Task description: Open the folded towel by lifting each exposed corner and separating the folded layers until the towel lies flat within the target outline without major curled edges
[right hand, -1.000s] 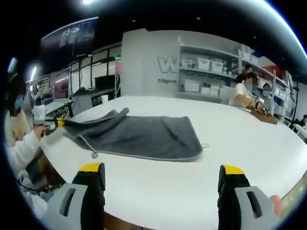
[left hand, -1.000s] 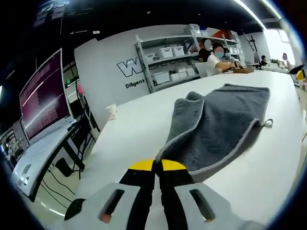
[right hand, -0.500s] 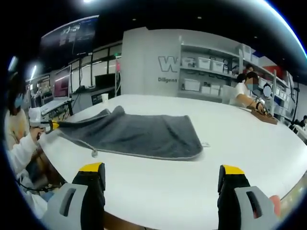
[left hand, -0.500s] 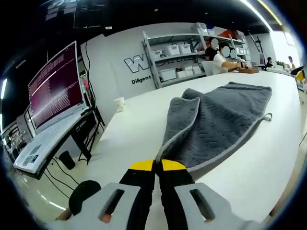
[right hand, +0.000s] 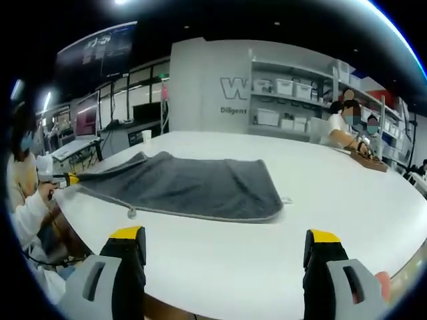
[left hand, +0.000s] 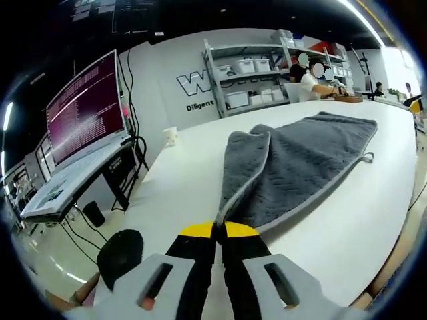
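Note:
A grey towel (left hand: pixel 300 160) with a pale hem lies on the white table (left hand: pixel 187 193). My left gripper (left hand: pixel 219 230) is shut on the towel's near corner, holding it just off the table edge, and a fold runs up from the jaws. In the right gripper view the same towel (right hand: pixel 193 187) stretches across the table (right hand: pixel 267 247), mostly flat, with a small hanging loop (right hand: pixel 131 214) on its near hem. My right gripper (right hand: pixel 223 247) stands open above the table's near edge, apart from the towel. The left gripper's yellow tip (right hand: pixel 69 179) shows at the towel's far left corner.
A person's sleeve (right hand: pixel 30 213) is at the left. A monitor (left hand: pixel 83 110) and desk stand beyond the table. A white cup (left hand: pixel 171 136) sits at the table's far side. Shelves with bins (right hand: pixel 287 100) line the wall, where seated people (right hand: pixel 343 130) work.
My left gripper has drawn the held corner further outward and lower; the raised fold has flattened and the towel lies more spread. The right gripper has stayed still.

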Demonstrator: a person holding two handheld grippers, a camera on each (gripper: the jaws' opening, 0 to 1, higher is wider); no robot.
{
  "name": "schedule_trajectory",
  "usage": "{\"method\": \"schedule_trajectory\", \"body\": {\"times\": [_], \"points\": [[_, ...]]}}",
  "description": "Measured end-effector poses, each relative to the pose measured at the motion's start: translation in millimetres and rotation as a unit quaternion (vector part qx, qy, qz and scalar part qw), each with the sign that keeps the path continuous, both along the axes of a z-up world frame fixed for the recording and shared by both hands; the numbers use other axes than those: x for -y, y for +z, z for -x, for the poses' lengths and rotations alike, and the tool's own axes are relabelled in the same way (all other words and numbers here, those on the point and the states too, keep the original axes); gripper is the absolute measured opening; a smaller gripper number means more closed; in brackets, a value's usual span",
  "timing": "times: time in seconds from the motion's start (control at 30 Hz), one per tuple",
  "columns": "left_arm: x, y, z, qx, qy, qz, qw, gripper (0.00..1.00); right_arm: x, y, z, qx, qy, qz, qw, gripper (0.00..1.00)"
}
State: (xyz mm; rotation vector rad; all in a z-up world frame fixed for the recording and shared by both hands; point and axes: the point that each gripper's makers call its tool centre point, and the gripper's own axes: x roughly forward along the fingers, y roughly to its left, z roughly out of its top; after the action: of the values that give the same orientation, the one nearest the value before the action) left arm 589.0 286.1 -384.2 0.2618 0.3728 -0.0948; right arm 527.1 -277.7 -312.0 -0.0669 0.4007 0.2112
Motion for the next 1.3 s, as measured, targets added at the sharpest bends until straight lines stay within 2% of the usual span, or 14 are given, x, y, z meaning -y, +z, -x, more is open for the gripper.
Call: {"method": "schedule_trajectory", "body": {"times": [0.33,0.83,1.07,1.3], "points": [[0,-12.6,20.9,-0.009,0.006,0.021,0.9997,0.03,-3,0.9,0,0.001,0.003,0.004,1.0000,0.98],[-3,-17.9,25.5,-0.010,0.011,0.036,0.9993,0.03,1,1.2,2,0.002,-0.003,0.002,1.0000,0.98],[-6,-16.1,29.4,-0.013,0.015,0.042,0.9989,0.06,1,-1.9,0,-0.005,-0.005,0.002,1.0000,0.98],[-9,-7.9,44.4,-0.009,0.026,0.062,0.9977,0.12,-2,1.4,0,0.000,-0.006,0.004,1.0000,0.98]]}}
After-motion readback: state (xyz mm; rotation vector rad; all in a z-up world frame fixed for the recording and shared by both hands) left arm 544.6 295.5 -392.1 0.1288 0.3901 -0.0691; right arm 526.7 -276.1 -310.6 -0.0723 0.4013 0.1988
